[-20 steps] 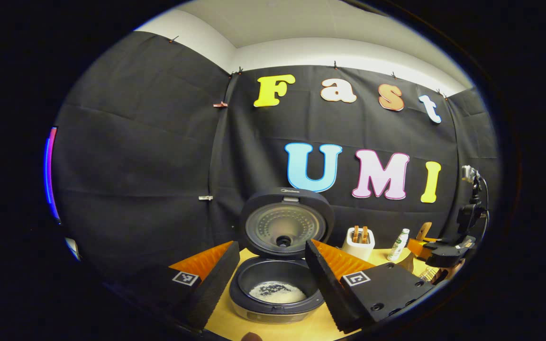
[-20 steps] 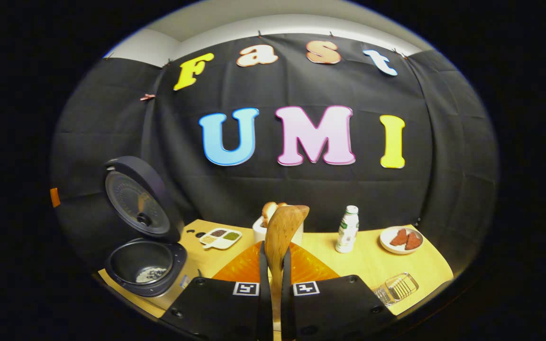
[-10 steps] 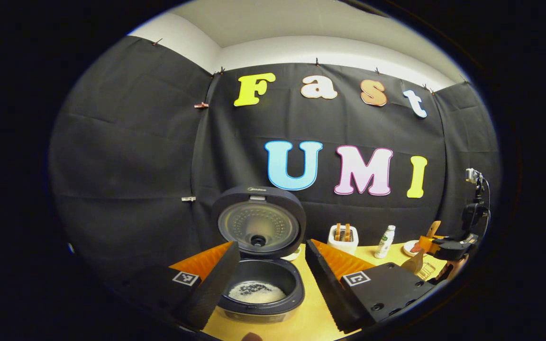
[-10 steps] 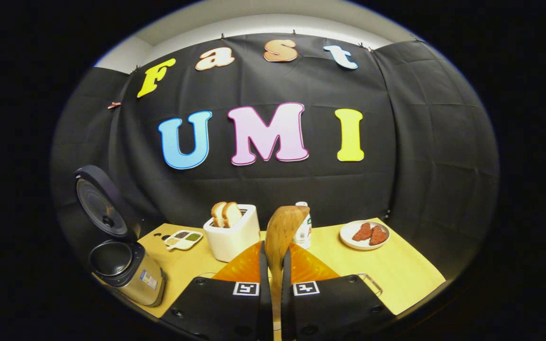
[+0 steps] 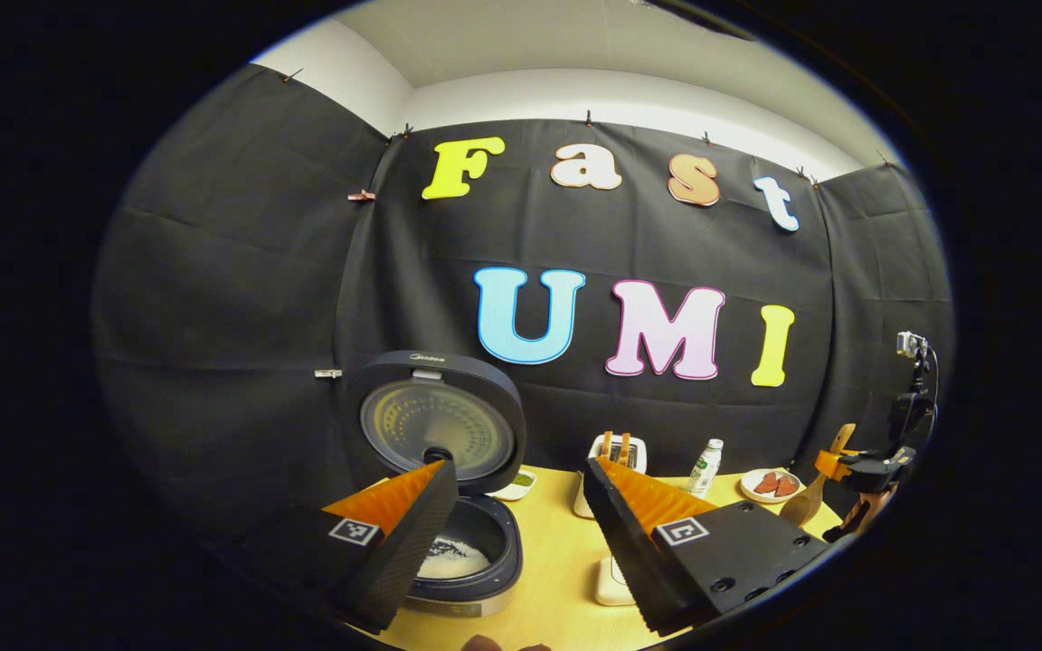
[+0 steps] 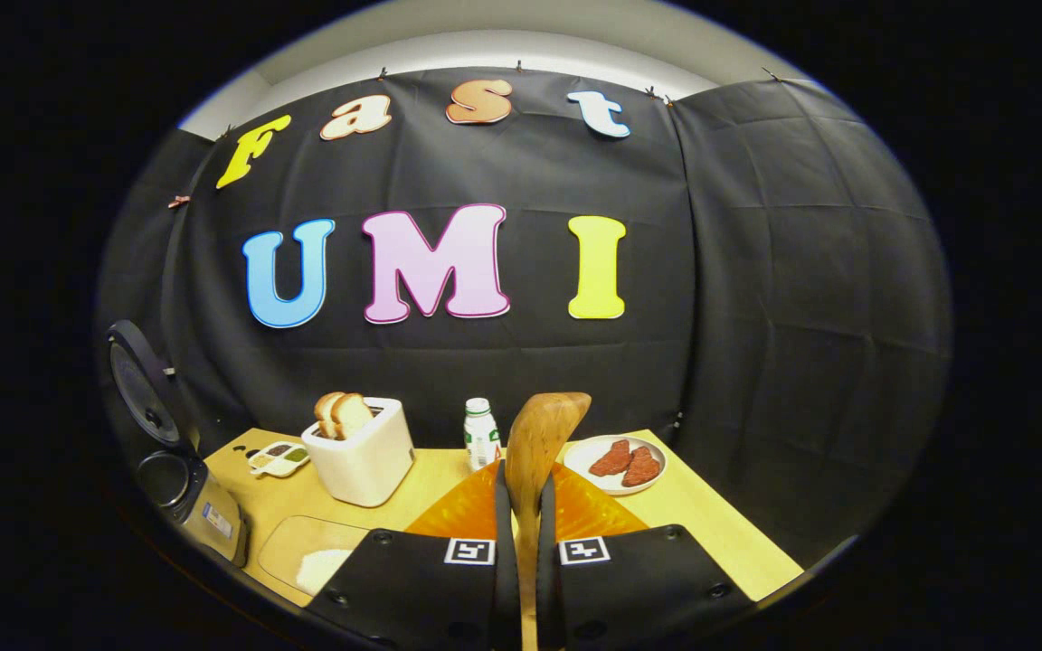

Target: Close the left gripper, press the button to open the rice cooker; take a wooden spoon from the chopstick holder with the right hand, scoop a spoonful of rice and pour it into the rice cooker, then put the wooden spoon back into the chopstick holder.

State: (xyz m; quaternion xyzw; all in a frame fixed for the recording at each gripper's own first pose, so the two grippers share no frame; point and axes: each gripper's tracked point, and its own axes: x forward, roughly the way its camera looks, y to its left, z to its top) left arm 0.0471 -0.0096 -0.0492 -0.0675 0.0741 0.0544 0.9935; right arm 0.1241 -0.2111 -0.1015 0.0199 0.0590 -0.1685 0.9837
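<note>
Right gripper (image 6: 521, 506) is closed on the wooden spoon (image 6: 539, 438), whose bowl is held upright ahead of the fingers. Beyond it the table (image 6: 720, 533) is seen; the rice cooker (image 6: 179, 479), lid raised, is found far to the left, the toaster (image 6: 360, 452) nearer. Left gripper (image 5: 521, 506) is held open, the cooker seen just beyond its left finger, rice (image 5: 449, 561) inside

1. Rice cooker (image 5: 462, 565) lid up, pot mouth open from above.
2. Toaster (image 6: 361, 455), bottle (image 6: 482, 434) and plate (image 6: 616, 463) crowd the table's (image 6: 711, 533) back.
3. Front right table bare.
</note>
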